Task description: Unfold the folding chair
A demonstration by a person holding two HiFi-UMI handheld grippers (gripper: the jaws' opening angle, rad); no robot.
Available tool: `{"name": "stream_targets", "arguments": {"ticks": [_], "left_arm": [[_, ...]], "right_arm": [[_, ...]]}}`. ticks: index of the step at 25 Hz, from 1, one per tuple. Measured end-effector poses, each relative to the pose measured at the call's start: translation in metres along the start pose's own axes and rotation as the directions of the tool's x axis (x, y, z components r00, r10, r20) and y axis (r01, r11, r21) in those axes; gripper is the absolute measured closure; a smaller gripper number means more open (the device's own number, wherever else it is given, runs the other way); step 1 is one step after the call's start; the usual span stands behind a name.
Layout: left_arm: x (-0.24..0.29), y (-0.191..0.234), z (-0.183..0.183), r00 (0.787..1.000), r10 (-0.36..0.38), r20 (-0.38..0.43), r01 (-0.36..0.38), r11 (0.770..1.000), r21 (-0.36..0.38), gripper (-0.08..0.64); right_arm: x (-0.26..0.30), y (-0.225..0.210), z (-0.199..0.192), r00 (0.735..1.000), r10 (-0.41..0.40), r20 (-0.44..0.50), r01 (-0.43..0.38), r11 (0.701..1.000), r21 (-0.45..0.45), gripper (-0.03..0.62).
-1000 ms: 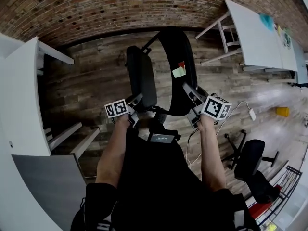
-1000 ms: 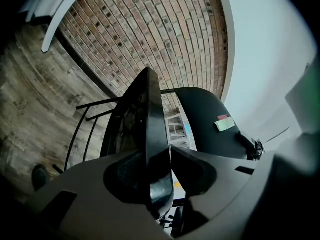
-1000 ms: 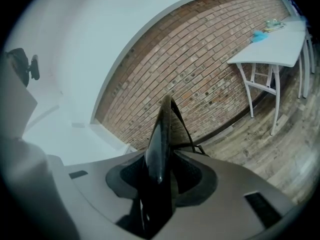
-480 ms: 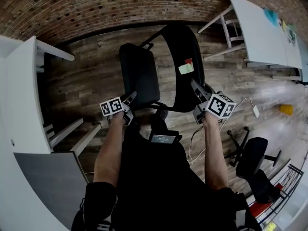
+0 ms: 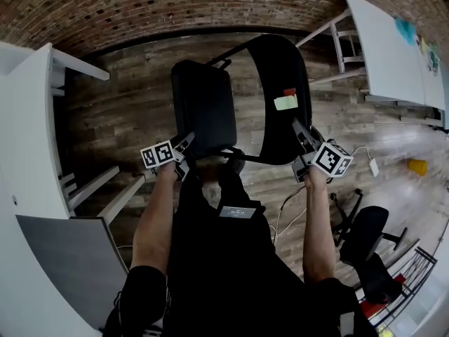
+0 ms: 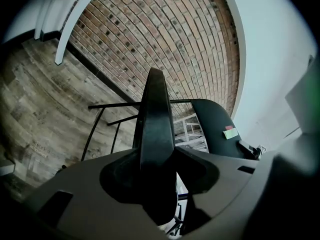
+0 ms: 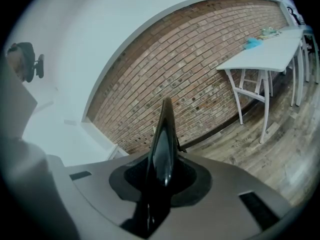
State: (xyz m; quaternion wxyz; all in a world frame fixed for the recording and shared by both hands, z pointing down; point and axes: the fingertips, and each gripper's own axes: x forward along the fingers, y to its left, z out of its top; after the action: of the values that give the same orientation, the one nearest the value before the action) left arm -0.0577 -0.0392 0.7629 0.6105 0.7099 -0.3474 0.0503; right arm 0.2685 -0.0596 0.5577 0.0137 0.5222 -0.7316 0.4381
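In the head view the black folding chair stands in front of me, its seat (image 5: 203, 111) at the left and its backrest (image 5: 279, 128) at the right. The backrest bears a green note (image 5: 285, 102). My left gripper (image 5: 186, 147) holds the seat's near edge. Its jaws have just been opening, and the seat edge (image 6: 156, 129) still fills the gap between them in the left gripper view. My right gripper (image 5: 302, 137) sits on the backrest's near edge. Its jaws have just been closing, and the thin backrest edge (image 7: 163, 139) stands pinched between them.
A white table (image 5: 393, 48) stands at the right by the brick wall (image 5: 140, 5), and a white desk (image 5: 28, 139) at the left. A black office chair (image 5: 365, 234), a floor cable (image 5: 365, 161) and a yellow object (image 5: 417, 166) lie to the right behind me.
Seat and backrest have spread apart, and the seat now shows a broader face. The left gripper went left and nearer to me, the right gripper went right. Both stay on the chair.
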Motion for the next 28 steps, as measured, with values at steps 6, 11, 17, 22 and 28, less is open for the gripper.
{"name": "stream_targets", "arguments": {"ticks": [6,11,17,22,28], "left_arm": [[-0.006,0.021,0.003,1.000,0.015,0.013,-0.015,1.000,0.001,0.364],[-0.010,0.040,0.006,0.997,0.078,0.020,-0.078,0.997,0.026,0.341],[-0.012,0.060,0.008,0.992,0.127,0.021,-0.127,0.991,0.029,0.333],[-0.015,0.074,0.009,0.992,0.123,0.024,-0.123,0.992,0.022,0.331],[-0.018,0.089,0.011,0.992,0.117,0.037,-0.118,0.993,0.015,0.327]], "right_arm": [[0.000,-0.024,-0.004,1.000,0.022,0.015,-0.023,0.999,0.037,0.509],[0.004,-0.030,-0.008,0.999,0.039,0.020,-0.040,0.998,0.053,0.509],[0.009,-0.030,-0.007,0.998,0.065,0.026,-0.067,0.996,0.062,0.509],[0.011,-0.041,-0.010,0.996,0.083,0.031,-0.085,0.994,0.072,0.509],[0.014,-0.053,-0.012,0.994,0.101,0.036,-0.104,0.991,0.080,0.509]]}}
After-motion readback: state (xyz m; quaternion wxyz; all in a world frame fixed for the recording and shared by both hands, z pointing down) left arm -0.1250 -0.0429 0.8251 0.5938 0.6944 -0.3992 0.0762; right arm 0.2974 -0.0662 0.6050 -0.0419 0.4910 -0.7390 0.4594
